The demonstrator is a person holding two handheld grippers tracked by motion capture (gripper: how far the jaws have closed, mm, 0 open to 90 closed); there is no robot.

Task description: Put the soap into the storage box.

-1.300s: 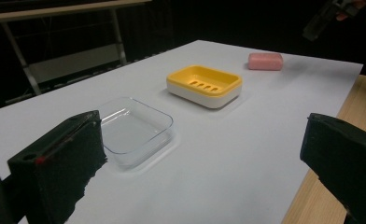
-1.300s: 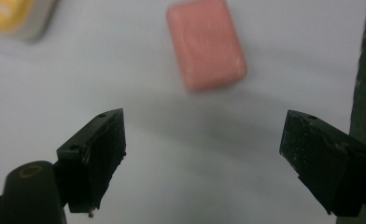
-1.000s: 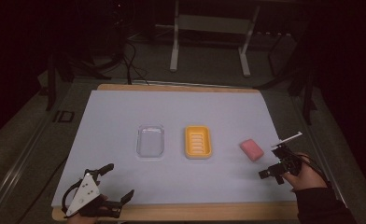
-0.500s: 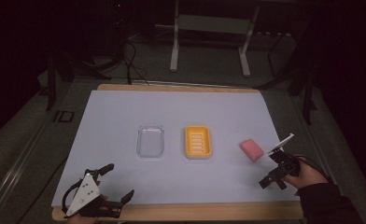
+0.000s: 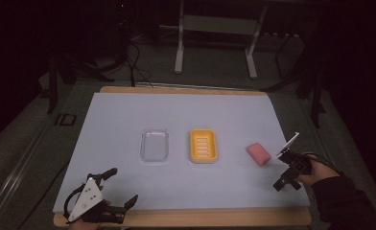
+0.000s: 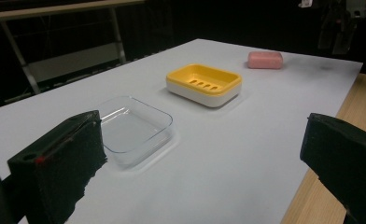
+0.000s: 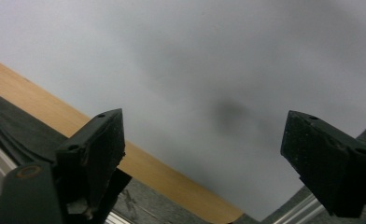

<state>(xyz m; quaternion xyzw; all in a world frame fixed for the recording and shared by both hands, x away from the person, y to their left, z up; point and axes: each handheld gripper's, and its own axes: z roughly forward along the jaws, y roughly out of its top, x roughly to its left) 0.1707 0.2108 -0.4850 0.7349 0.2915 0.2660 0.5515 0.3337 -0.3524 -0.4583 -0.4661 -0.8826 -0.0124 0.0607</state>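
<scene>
A white-topped bench (image 5: 128, 115) with a wooden rim carries three things in a row across its middle. At the near left corner, the left tool (image 5: 115, 189) rests low over the bench's near edge, a grey three-cornered plate on top, its black jaws spread wide and holding nothing. Just beyond it, left of centre, sits a clear plastic tray (image 5: 154, 144), empty. Beside that, at the centre of the row, stands a yellow soap dish (image 5: 203, 145) with a slotted floor and a white base. Farther right, set apart from the dish, a pink bar of soap (image 5: 258, 153) lies flat on the white surface. Near the bench's right edge, close to the soap but not touching it, a hand (image 5: 315, 171) in a dark sleeve holds the right tool (image 5: 286, 182) tilted downward above the surface; its own camera shows the jaws wide apart with nothing between them, over bare white bench and the wooden rim.
</scene>
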